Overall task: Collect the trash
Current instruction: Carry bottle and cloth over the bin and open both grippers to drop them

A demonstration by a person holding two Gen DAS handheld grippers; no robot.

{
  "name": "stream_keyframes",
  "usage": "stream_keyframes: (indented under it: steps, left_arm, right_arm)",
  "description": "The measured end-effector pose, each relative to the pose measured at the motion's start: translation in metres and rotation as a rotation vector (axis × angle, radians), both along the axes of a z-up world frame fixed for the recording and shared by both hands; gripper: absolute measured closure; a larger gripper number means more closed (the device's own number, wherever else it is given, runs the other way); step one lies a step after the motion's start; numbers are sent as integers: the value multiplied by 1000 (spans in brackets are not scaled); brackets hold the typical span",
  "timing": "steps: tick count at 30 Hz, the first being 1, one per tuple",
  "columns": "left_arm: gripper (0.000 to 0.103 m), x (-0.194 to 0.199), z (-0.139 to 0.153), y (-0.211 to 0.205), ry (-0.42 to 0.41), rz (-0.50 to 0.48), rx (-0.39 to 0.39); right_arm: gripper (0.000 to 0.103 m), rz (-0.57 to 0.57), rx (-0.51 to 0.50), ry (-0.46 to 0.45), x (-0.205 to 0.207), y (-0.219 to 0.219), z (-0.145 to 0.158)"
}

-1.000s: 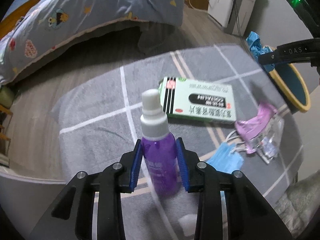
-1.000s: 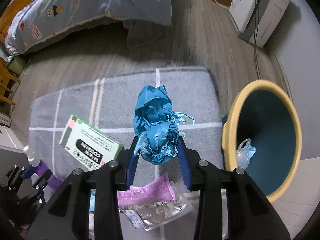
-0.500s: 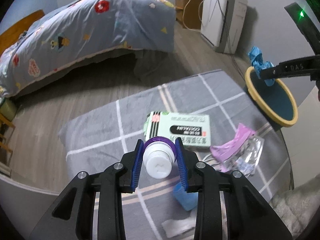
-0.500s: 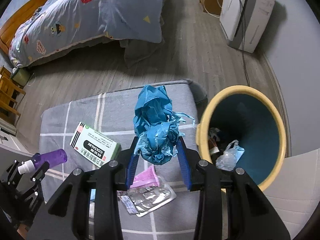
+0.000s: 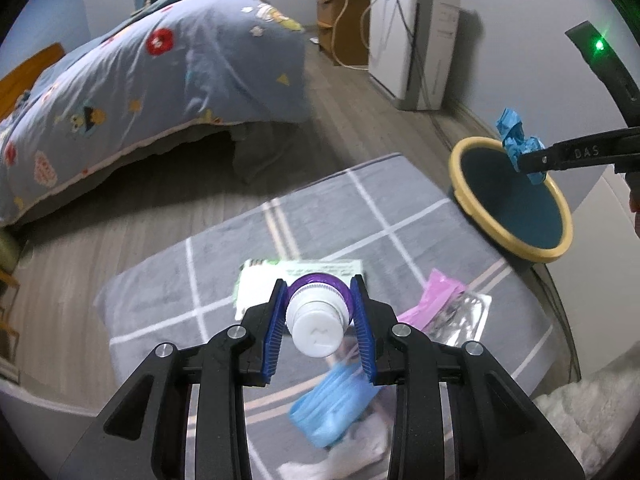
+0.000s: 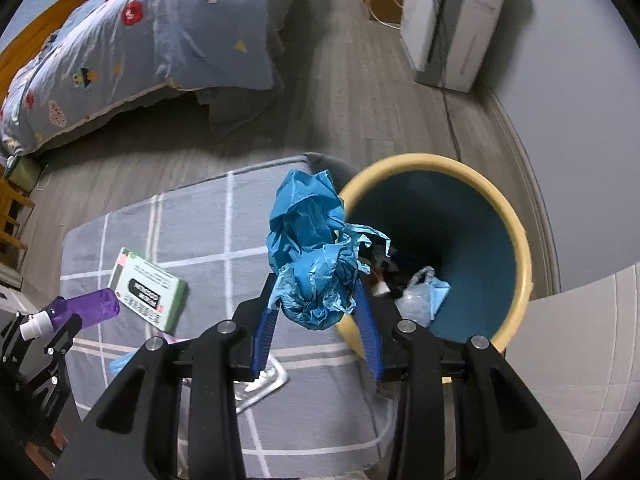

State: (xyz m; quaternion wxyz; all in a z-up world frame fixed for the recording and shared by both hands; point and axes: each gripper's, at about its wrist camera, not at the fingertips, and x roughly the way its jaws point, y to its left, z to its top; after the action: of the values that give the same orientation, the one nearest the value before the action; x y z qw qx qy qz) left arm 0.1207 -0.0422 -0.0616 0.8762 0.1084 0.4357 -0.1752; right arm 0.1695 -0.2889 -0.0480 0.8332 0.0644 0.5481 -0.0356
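Nearby, the grey rug with white grid lines (image 5: 328, 208) carries a green-and-white cardboard box (image 6: 150, 289) toward its middle, a pink plastic wrapper (image 5: 434, 298) and silvery foil packet (image 5: 466, 316) closer to the bin-side edge, and a blurred light-blue face mask (image 5: 332, 408). The left gripper (image 5: 319, 320) clamps a purple spray bottle with a white cap (image 5: 318, 326), hiding part of the box. The right gripper (image 6: 316, 314) pinches a crumpled blue plastic bag (image 6: 314, 248) over the rim of the yellow-rimmed teal waste bin (image 6: 516, 248), beside the rug's corner; the bin's contents are dim.
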Motion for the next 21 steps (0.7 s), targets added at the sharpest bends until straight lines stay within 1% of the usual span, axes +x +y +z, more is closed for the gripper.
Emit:
stream_keyframes:
  steps: [13,21]
  left_arm:
    - [70,9,0,-49,1,-66,0]
    - [69,13,-10,-91,12,-134,10]
  right_arm:
    - [66,-67,6,23,-6,-54,-13]
    - [66,-123,27,39,-11,-95,-24]
